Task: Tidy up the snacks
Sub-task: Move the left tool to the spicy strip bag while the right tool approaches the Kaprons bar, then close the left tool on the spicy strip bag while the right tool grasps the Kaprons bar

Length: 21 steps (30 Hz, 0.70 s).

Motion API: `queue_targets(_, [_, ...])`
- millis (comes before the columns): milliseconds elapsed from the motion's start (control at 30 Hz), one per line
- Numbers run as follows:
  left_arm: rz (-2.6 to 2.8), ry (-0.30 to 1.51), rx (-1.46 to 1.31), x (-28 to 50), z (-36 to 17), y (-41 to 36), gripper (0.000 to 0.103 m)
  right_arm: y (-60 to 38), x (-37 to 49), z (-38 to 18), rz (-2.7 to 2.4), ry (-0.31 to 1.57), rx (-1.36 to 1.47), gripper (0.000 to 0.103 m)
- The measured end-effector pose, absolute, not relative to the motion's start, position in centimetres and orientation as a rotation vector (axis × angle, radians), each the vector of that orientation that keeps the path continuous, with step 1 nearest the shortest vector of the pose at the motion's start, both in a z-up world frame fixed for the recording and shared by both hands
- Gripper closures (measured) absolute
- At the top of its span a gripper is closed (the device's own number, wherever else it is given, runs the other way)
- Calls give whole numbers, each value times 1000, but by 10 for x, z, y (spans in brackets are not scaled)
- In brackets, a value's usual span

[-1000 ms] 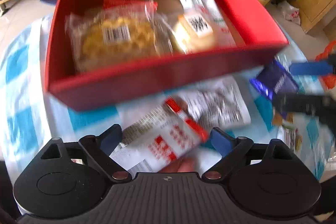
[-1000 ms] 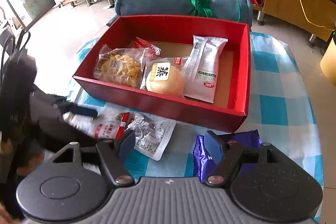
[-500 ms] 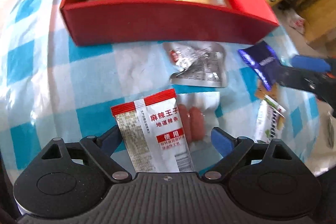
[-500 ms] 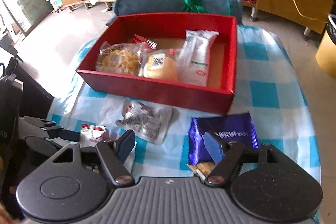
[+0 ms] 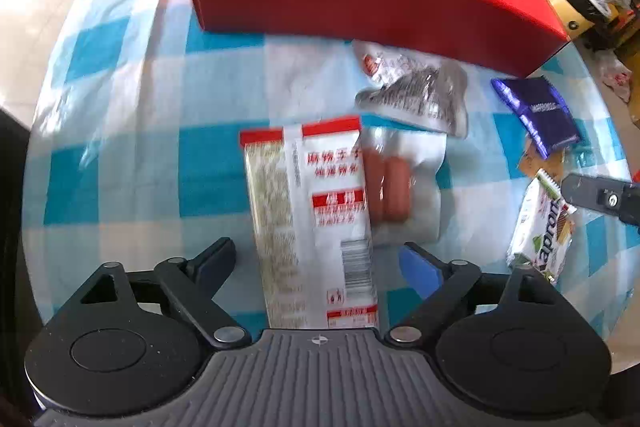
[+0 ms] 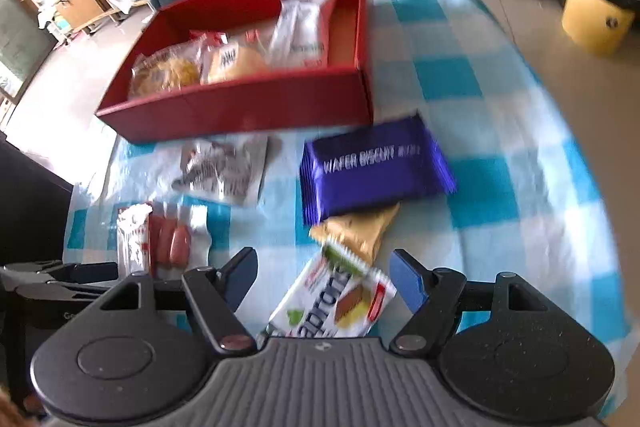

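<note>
**snackbox_q:** So where was everything sitting at that moment?

**umi_watcher:** Basically, the left gripper point(image 5: 318, 259) had its 2 fingers spread wide, nothing pinched. The red-and-white spicy snack packet point(image 5: 312, 219) lay flat on the checkered tablecloth point(image 5: 132, 155) right in the gap between the fingers, running straight out ahead of it. I couldn't tell if either finger was touching it. Tucked against that packet's right edge was the clear sausage pack point(image 5: 394, 187).

**snackbox_q:** And the other claw?

**umi_watcher:** The right gripper point(image 6: 322, 275) was spread open too, gripping nothing. The white wafer packet point(image 6: 336, 303) sat tilted between its fingers, close in by the body. Just ahead of the fingertips lay a tan packet point(image 6: 360, 231), partly under the purple wafer biscuit pack point(image 6: 372, 163). Further ahead and to the left was the silver foil pouch point(image 6: 226, 169), near the front wall of the red box point(image 6: 248, 103).

**snackbox_q:** Anything in the box?

**umi_watcher:** Yep, 3 I could make out: a yellow cracker bag point(image 6: 168, 73), a round bun point(image 6: 236, 61) and a white wrapper point(image 6: 304, 27), side by side. There was some red wrapper behind them, too blurry to call. The box sat well ahead of both claws.
</note>
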<state>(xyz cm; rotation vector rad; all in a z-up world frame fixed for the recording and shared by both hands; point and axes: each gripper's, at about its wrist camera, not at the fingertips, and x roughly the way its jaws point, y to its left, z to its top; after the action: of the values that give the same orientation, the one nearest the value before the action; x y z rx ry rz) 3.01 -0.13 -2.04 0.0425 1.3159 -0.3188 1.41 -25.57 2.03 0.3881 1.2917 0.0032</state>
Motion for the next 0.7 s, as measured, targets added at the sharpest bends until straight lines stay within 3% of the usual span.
queue_targets(233, [-285,1296,53,26,-19,-3,19,-244,5,5,-48,1320,445,34])
queue_targets(700, [-229,1284,151,20,-32,-5,0,-244,-8,10,-127,1280,473,30])
